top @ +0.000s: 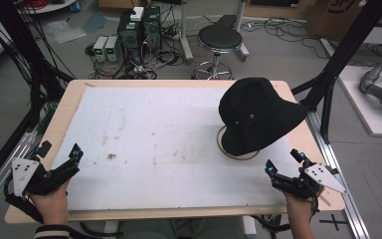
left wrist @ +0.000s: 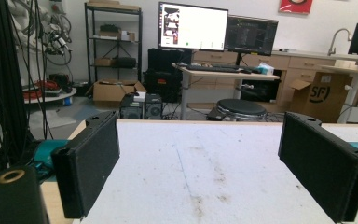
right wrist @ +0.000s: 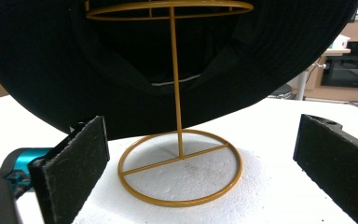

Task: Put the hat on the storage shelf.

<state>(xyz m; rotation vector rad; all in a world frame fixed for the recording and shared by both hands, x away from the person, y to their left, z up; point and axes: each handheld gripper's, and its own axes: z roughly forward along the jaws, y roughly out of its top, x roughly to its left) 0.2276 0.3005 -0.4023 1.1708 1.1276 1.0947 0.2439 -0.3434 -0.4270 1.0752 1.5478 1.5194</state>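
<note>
Near front edge | right gripper [top: 284, 163] spread, facing hat [top: 258, 115]

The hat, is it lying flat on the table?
No, the black hat sits up on a gold wire stand, whose thin post holds it above the white table.

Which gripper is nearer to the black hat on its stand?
Right. The right gripper sits just in front of the black hat, jaws open toward its gold stand. The left gripper is across the table, far left.
</note>
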